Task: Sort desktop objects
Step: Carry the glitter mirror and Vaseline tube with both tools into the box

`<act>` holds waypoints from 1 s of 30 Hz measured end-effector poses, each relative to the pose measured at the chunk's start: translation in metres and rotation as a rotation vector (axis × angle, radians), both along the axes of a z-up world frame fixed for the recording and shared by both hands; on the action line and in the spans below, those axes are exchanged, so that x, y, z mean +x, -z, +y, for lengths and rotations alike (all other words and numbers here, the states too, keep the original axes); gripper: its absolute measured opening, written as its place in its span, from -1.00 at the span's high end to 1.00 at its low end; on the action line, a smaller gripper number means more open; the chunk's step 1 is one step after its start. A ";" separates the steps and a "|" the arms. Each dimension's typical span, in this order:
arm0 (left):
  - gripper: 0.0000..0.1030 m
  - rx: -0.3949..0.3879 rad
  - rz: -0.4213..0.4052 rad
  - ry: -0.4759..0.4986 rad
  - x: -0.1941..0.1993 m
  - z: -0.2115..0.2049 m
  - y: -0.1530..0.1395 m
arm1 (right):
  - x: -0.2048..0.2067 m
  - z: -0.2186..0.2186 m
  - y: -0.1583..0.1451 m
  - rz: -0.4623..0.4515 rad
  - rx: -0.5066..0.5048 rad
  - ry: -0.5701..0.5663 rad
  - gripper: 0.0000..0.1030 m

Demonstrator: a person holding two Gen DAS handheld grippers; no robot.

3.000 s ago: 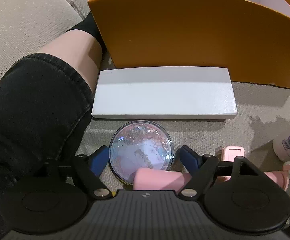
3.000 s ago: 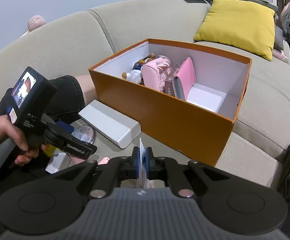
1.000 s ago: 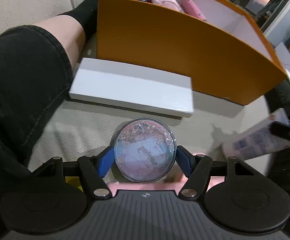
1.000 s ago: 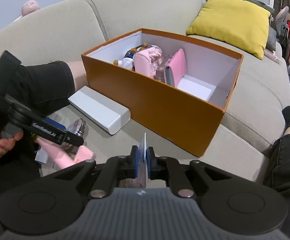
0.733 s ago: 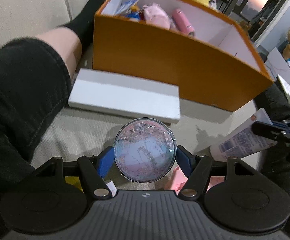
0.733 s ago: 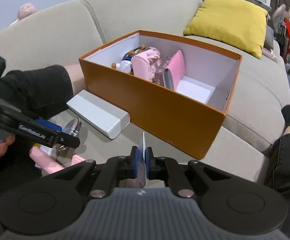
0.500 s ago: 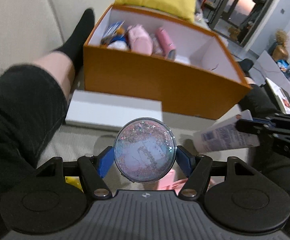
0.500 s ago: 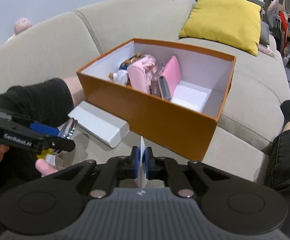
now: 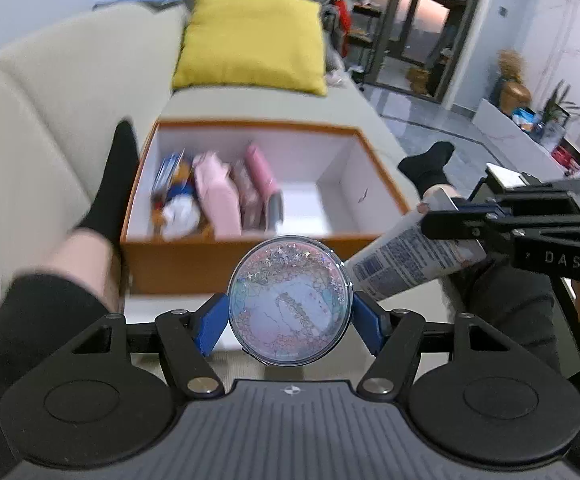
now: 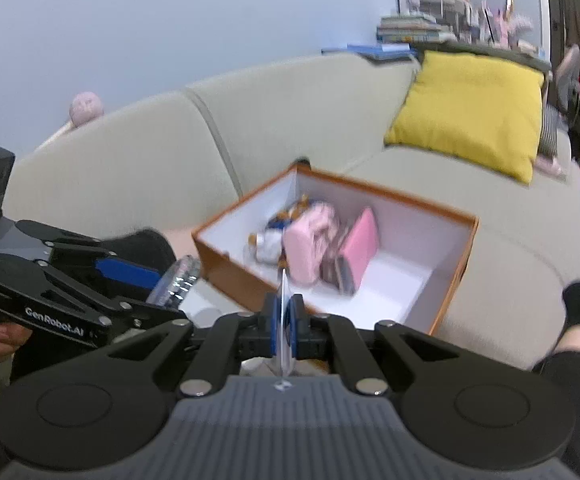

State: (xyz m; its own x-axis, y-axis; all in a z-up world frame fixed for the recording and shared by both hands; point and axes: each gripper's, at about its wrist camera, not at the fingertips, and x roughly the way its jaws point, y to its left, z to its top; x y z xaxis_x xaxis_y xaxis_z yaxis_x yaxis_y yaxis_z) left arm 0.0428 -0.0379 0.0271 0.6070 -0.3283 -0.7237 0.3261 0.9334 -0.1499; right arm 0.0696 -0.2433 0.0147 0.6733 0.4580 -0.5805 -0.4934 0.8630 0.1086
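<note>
Far left in the left wrist view, a black-clad leg [image 9: 30,320] with bare skin at the knee lies along the beige fabric sofa [image 9: 30,128], a black sock [image 9: 114,184] resting against the box's side. Next comes the orange cardboard box [image 9: 170,264], rectangular, white inside, sitting open on the seat cushion. Packed at its left end: a blue-and-white figure [image 9: 174,204], a soft pink pouch [image 9: 214,192], a slim pink case [image 9: 264,176] standing on edge; all are blurred. The right half of the box floor is bare white.

In front of it, the left gripper [image 9: 288,316] is clamped on a round glitter disc [image 9: 288,304], its blue pads pressing the rim from both sides. The disc is flat, clear-faced, pastel pink and blue with silver star flecks, held upright and facing the camera, above the box's near wall. A white slab [image 9: 146,312] peeks out just below that wall.

Moving right, a white squeeze tube [image 9: 405,260] with printed blue text angles down toward the disc's edge, pinched at its flat end by the right gripper [image 10: 286,320]. In the right wrist view the fingers are closed tight on the tube's thin crimped seam, seen edge-on, pointing at the box [image 10: 449,280].

Behind the box, a plump yellow cushion [image 9: 250,40] leans on the sofa back.
</note>
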 end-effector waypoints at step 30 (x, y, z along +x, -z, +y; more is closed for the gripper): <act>-0.52 0.488 0.045 0.525 0.206 -0.165 0.079 | 0.189 -0.049 0.012 0.094 -0.161 0.150 0.89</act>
State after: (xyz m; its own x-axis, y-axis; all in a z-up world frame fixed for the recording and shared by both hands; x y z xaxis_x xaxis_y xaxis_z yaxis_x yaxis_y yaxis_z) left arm 0.2486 -0.2030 -0.0522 0.4242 -0.2016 -0.8829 0.7536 0.6193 0.2206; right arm 0.2582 -0.2927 0.0026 0.6665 0.2534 -0.7011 -0.3529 0.9357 0.0027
